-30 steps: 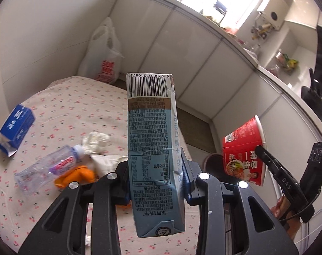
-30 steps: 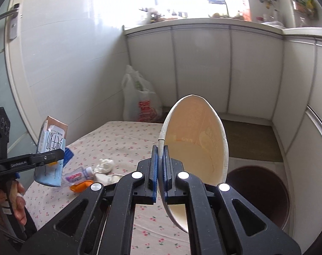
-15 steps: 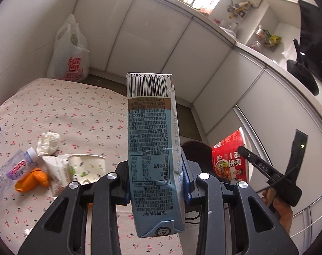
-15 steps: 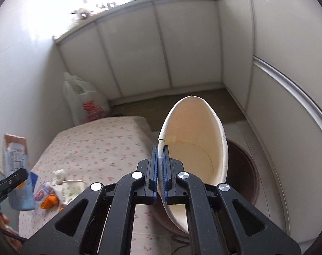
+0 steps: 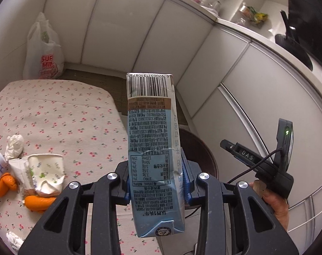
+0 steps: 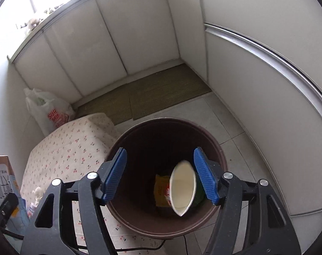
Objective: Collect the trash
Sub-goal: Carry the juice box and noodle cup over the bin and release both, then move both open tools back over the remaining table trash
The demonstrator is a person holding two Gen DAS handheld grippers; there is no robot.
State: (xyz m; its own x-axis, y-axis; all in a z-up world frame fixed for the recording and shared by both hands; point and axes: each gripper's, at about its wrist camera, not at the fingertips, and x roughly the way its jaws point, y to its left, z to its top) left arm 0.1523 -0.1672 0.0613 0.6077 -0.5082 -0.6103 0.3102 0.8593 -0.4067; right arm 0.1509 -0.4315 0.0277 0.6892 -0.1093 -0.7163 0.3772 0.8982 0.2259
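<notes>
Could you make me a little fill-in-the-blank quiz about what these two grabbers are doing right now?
1. The left gripper is shut on a blue milk ____.
2. The right gripper has its jaws ____.
3. The noodle cup is inside the brown ____.
4. Orange peels lie on the flowered ____.

Missing words: carton; open; bin; tablecloth

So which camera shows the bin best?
The right wrist view: it looks straight down into the bin, whole rim and cup inside. The left wrist view shows only a dark sliver behind the carton.
</notes>
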